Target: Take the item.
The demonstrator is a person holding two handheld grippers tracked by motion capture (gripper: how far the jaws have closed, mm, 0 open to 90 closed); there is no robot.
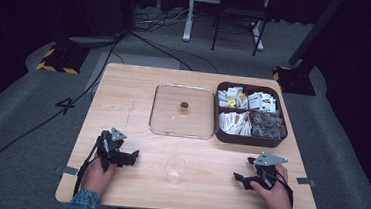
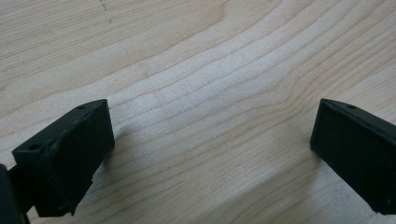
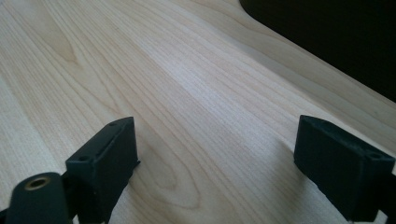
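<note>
Grippers, two, left (image 1: 130,156) and right (image 1: 240,179), jaws spread, flank one cup (image 1: 175,169).

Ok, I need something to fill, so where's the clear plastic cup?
In the high view, the clear plastic cup stands near the wooden table's front edge, between the two tools and in front of the clear square lid.

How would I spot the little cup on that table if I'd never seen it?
Start at the wooden table and go to its near edge, between the left gripper and the right gripper. The cup stands there alone. It is see-through plastic, unlike the flat glass lid and brown box behind.
</note>
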